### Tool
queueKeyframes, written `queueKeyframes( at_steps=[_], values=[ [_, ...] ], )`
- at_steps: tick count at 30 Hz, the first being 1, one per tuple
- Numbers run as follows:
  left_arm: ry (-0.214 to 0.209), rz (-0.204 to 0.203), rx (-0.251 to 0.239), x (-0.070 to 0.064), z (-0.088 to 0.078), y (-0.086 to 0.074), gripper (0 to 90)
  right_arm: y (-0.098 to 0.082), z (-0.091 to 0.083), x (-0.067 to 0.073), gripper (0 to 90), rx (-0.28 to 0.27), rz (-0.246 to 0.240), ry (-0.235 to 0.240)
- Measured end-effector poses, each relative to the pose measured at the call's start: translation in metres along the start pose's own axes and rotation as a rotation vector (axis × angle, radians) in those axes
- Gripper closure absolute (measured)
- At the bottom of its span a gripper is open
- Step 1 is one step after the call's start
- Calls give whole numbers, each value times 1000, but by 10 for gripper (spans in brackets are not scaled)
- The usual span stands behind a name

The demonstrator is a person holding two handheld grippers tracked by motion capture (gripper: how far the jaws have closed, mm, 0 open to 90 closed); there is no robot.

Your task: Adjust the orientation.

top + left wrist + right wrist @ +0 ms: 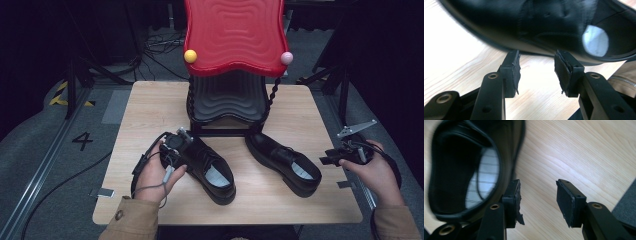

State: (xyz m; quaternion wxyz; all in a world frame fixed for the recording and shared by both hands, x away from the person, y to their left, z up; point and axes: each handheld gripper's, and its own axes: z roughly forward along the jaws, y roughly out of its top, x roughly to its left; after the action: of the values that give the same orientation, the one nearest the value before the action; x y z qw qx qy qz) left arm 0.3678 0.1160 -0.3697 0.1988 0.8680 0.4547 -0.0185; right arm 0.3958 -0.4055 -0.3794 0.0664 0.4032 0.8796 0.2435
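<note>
Left gripper (537,72), jaws apart and empty, sits just beside the left shoe (210,167) on the table (150,107); before closing, centre the shoe's side wall between both pads

My left gripper (179,142) sits against the near-left side of the left black shoe (212,167), jaws apart. That shoe lies just in front of the two-tier shoe rack (232,60), left of its middle; the right black shoe (285,162) lies right of it. My right gripper (345,152) hovers beyond that shoe, clear of it.
</note>
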Motion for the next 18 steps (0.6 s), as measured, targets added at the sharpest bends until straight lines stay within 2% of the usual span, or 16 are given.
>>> queueKeyframes(
  at_steps=[1,5,7,9,11,16,18],
  values=[
    [1,-8,-3,5,-2,-3,554,0,0,0,555,0,0,0],
    [0,-46,-14,20,-8,-12,547,9,-8,18,581,-10,-31,13],
    [-3,-54,-14,25,-9,-17,542,14,-10,31,584,-19,-34,21],
    [-9,-57,-12,28,-10,-19,540,16,-11,36,584,-21,-35,26],
    [-9,-67,-14,32,-11,-23,538,21,-9,50,584,-18,-34,55],
    [-3,-83,-22,40,-15,-28,533,28,-1,69,576,1,-51,80],
    [-13,-95,-28,42,-16,-30,529,31,4,77,571,10,-59,100]
  ],
)
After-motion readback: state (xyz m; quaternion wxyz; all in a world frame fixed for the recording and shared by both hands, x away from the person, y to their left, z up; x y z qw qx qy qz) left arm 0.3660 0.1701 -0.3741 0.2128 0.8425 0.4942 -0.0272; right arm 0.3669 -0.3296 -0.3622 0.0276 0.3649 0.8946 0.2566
